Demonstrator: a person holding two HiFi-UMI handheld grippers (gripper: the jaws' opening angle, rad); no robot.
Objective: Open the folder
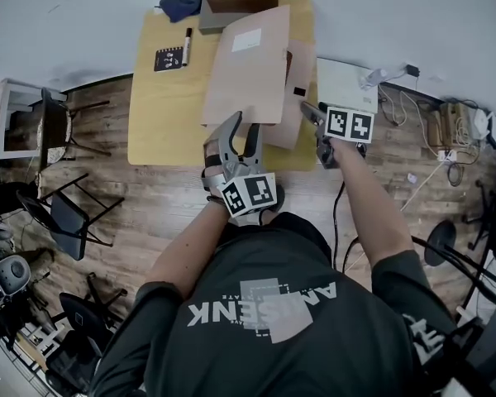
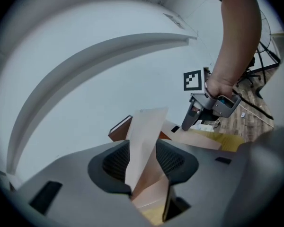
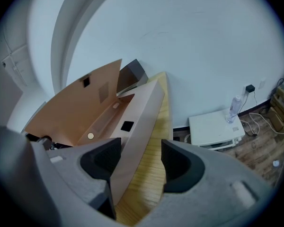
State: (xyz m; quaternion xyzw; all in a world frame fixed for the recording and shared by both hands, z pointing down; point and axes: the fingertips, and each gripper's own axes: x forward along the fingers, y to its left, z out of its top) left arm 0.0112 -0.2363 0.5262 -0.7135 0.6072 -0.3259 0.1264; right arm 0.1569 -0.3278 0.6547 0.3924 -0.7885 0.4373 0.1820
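A brown cardboard folder lies on the wooden table (image 1: 161,131), its front cover (image 1: 248,64) lifted steeply off the back part (image 1: 302,73). My left gripper (image 1: 244,131) is at the cover's near edge. In the left gripper view the cover (image 2: 144,131) runs up between the jaws (image 2: 143,160) and leans on the left pad, with a gap to the right pad. My right gripper (image 1: 314,118) is at the folder's right side. There the lower flap's edge (image 3: 139,122) passes between its jaws (image 3: 139,160), which stand apart with bare wood showing. The cover's inner face (image 3: 71,108) rises at the left.
At the table's far end sit a marker (image 1: 187,46), a black card (image 1: 167,58), a cardboard box (image 1: 231,7) and a blue cloth (image 1: 180,7). A white unit (image 1: 343,85) with a bottle (image 1: 372,77) stands to the right. Folding chairs (image 1: 66,213) are on the floor at the left.
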